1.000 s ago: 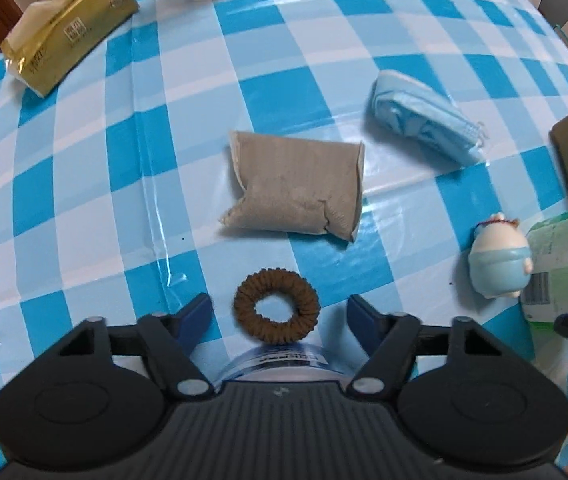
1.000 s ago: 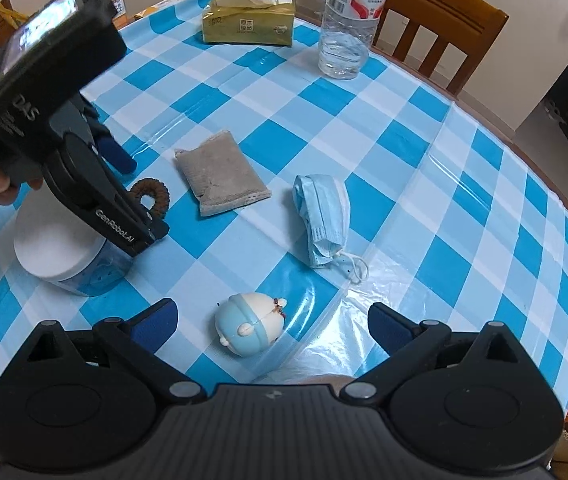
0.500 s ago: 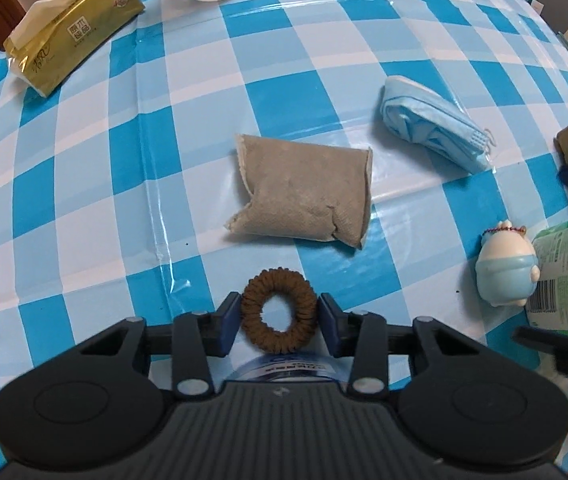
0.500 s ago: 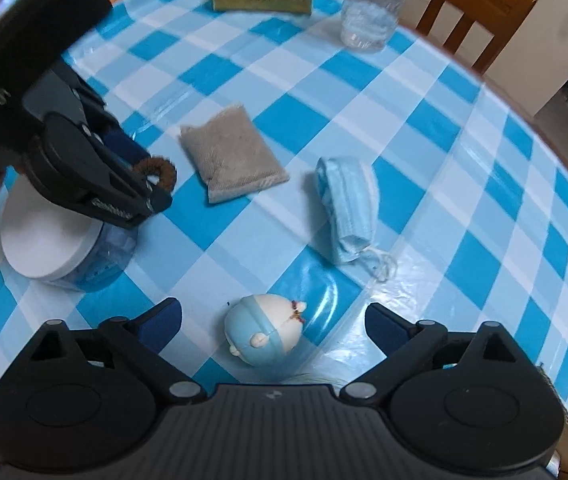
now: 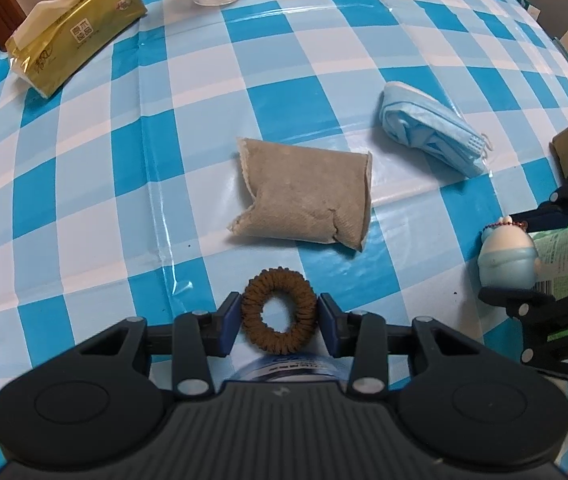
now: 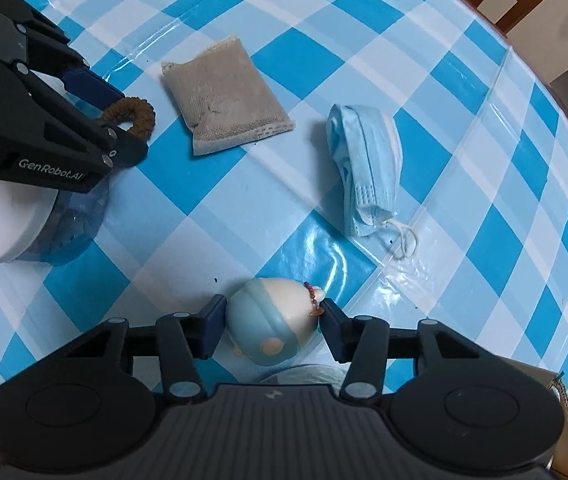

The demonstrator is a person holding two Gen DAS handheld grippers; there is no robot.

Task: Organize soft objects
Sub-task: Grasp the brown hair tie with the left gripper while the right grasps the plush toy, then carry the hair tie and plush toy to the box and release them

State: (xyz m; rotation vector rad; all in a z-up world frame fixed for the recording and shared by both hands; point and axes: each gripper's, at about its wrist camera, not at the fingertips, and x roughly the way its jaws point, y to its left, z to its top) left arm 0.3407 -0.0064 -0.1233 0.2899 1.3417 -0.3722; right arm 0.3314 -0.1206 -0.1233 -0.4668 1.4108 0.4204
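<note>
Both tools just closed: left tool (image 5: 279, 323) grips brown scrunchie (image 5: 279, 315), right tool (image 6: 272, 326) grips blue toy (image 6: 270, 322); lift next.

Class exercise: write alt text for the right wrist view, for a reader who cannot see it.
The right gripper is closed on a pale blue squishy toy over a blue-and-white checked tablecloth. At left, the left gripper pinches a brown hair tie above a white-lidded jar. A grey pouch and a folded blue face mask lie beyond.
</note>
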